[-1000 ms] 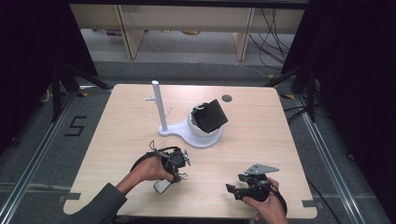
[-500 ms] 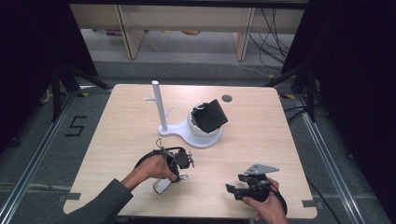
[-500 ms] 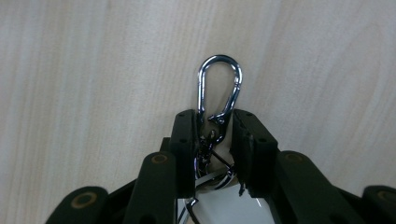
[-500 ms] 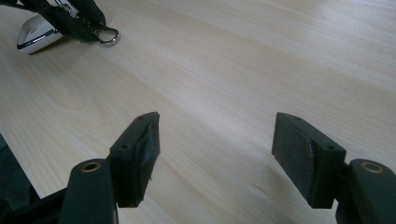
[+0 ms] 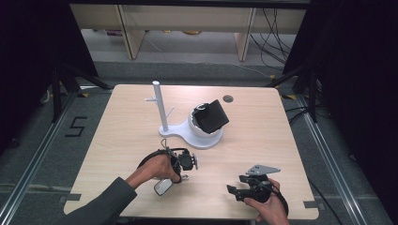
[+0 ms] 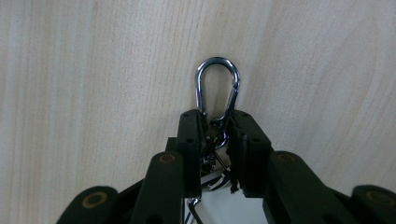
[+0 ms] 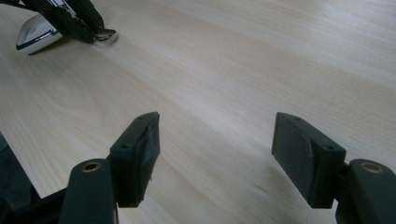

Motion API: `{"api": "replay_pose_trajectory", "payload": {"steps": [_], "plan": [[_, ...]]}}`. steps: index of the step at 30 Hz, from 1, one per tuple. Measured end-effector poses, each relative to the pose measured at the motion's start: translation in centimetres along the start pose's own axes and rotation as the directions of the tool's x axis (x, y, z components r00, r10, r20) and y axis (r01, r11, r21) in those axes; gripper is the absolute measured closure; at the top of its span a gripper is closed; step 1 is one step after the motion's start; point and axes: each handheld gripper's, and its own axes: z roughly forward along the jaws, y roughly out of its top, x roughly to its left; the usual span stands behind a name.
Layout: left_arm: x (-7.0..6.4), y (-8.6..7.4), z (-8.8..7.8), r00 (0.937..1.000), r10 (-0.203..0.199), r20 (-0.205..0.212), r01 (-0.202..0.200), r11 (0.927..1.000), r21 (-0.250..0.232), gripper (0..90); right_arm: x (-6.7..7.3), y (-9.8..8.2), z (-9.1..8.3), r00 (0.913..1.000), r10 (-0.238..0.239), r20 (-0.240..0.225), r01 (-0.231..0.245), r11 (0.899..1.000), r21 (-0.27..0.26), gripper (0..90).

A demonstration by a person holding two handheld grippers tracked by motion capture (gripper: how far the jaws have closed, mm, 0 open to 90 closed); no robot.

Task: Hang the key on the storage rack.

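Tabletop: jaws tight around carabiner point(image 6: 217, 91)

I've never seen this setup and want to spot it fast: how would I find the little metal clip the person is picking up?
Start at the wooden table and the white stand with a post near its middle. Come toward the near edge to the left gripper, whose jaws have just been closing. Between them sits the carabiner: a shiny silver pear-shaped loop, attached to a white key fob, unlike the black parts around it.
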Motion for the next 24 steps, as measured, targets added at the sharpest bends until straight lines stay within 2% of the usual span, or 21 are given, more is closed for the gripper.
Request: {"api": "replay_pose_trajectory", "payload": {"steps": [2, 5, 7, 12, 14, 15, 17, 19, 20, 21, 22, 23, 24], "plan": [[0.1, 0.0, 0.0, 1.0000, 0.002, 0.009, -0.002, 1.0000, -0.002, 74.4, -0.1, 0.0, 0.0, 1.0000, -0.007, -0.005, 0.007, 1.000, -0.003, 33.3], [0.4, -0.2, -0.1, 0.9998, 0.007, 0.018, -0.007, 0.9999, -0.010, 74.6, 0.0, 0.0, 0.0, 0.9999, 0.013, -0.005, -0.013, 1.000, 0.009, 33.3], [0.5, -0.3, -0.1, 0.9997, 0.000, 0.023, 0.001, 0.9996, -0.029, 74.7, 0.0, 0.0, 0.0, 1.0000, -0.001, -0.004, 0.001, 1.000, 0.001, 33.4], [0.5, -0.7, -0.6, 0.9999, -0.001, 0.012, 0.001, 0.9991, -0.042, 75.0, -0.1, 0.0, 0.1, 0.9999, 0.009, -0.008, -0.009, 1.000, -0.010, 33.4], [0.6, -0.9, -1.0, 1.0000, -0.001, -0.003, 0.001, 0.9983, -0.058, 75.1, -0.2, 0.0, 0.0, 1.0000, 0.003, 0.001, -0.003, 1.000, -0.004, 33.4], [0.6, -1.1, -1.3, 1.0000, -0.009, 0.000, 0.009, 0.9982, -0.059, 75.1, 0.0, 0.0, 0.0, 0.9994, 0.033, -0.002, -0.033, 0.999, 0.002, 33.4], [0.7, -1.3, -1.8, 1.0000, -0.007, -0.001, 0.007, 0.9975, -0.071, 75.2, -0.1, 0.0, 0.0, 1.0000, 0.009, -0.003, -0.009, 1.000, -0.006, 33.5], [0.9, -1.6, -2.3, 0.9998, -0.016, -0.015, 0.015, 0.9970, -0.077, 75.2, -0.1, 0.0, 0.0, 0.9998, 0.022, -0.002, -0.022, 1.000, -0.002, 33.5], [0.9, -1.8, -2.6, 0.9997, -0.019, -0.015, 0.018, 0.9966, -0.080, 75.2, -0.2, 0.0, 0.1, 1.0000, 0.003, -0.001, -0.003, 1.000, -0.003, 33.5], [0.8, -1.9, -2.8, 0.9995, -0.031, -0.010, 0.030, 0.9960, -0.085, 75.2, 0.0, 0.0, 0.0, 0.9998, 0.016, -0.008, -0.016, 1.000, 0.000, 33.5], [1.0, -2.0, -3.3, 0.9995, -0.025, -0.018, 0.023, 0.9955, -0.092, 75.2, -0.3, 0.0, 0.1, 0.9998, -0.015, -0.009, 0.015, 1.000, -0.010, 33.5], [1.0, -2.1, -3.6, 0.9994, -0.030, -0.016, 0.028, 0.9941, -0.105, 75.2, 0.0, 0.0, 0.0, 0.9997, 0.023, -0.009, -0.023, 1.000, 0.005, 33.5], [1.2, -2.2, -4.1, 0.9993, -0.029, -0.025, 0.026, 0.9939, -0.108, 75.2, 0.0, 0.0, 0.0, 0.9997, 0.023, -0.009, -0.023, 1.000, 0.005, 33.5]]}}
